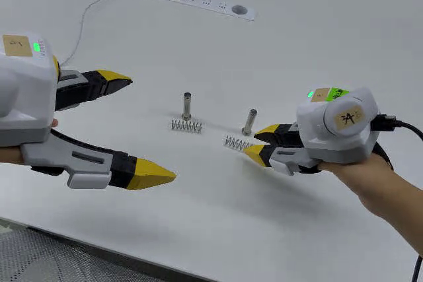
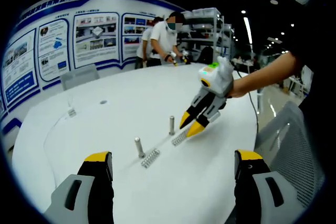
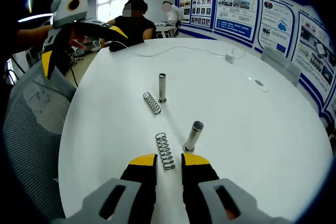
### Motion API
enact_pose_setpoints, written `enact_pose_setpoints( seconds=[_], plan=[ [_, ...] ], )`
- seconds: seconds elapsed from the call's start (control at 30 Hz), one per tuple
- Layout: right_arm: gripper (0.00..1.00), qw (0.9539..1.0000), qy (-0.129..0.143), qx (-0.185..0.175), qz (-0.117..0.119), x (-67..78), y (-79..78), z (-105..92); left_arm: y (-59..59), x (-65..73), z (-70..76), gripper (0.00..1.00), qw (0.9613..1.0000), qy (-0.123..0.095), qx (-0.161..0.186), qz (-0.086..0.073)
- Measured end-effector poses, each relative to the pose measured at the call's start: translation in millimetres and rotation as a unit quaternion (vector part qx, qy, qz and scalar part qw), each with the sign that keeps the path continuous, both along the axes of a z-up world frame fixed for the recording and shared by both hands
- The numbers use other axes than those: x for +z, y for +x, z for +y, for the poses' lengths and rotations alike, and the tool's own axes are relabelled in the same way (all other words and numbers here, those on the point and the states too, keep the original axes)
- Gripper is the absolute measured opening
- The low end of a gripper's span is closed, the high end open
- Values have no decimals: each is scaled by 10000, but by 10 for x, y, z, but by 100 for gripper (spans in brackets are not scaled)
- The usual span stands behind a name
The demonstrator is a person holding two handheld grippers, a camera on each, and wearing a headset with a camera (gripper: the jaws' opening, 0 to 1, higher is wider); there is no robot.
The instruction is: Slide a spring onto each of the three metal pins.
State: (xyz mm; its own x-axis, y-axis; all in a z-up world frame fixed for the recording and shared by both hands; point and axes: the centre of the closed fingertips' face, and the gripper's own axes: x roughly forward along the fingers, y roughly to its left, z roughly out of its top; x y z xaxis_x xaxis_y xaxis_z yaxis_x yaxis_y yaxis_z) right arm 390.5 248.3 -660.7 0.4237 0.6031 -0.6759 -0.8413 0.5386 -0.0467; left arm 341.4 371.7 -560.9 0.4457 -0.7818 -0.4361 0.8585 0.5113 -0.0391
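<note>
Not much progress, I'd say: the two pins I could make out, the far pin [image 1: 187,105] and the near pin [image 1: 250,122], stood bare around the middle of the table [image 1: 198,222]. Each had a spring lying flat beside it. The right gripper [image 1: 259,142] had its jaws a narrow gap apart, pinching nothing, with its tips right at the near spring [image 1: 235,142]. The far spring [image 1: 186,125] lay untouched. The left gripper [image 1: 151,130] hung spread wide by the front edge.

so the left hand-held gripper [image 1: 151,130] hangs well left of the nearer spring [image 1: 233,142], jaws spread wide. The right hand-held gripper [image 1: 255,142] is low, jaws barely parted, tips right at that spring's end.
</note>
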Motion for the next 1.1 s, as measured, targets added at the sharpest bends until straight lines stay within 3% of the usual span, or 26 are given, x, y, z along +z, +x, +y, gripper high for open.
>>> enact_pose_setpoints(
  seconds=[0.1, 0.43, 0.77, 0.97, 1.1],
  plan=[
    [19, 9998, -9, 37, 190, -63, -7, 14, 14, -10, 5, 98, 10000, 18, 7, 15],
    [17, 9981, -251, 396, 397, -152, -73, 35, 25, 8, -26, 98, 10000, -32, 1, 52],
    [12, 9974, -259, 511, 441, -150, -112, 64, 17, 37, -20, 98, 10000, 14, 18, 46],
    [11, 9973, -394, 498, 381, -134, -119, 52, -3, 52, -21, 96, 10000, 68, 11, 40],
    [11, 9972, -374, 598, 262, -23, -159, 59, -16, 75, -41, 95, 10000, 54, 6, 35]
  ],
)
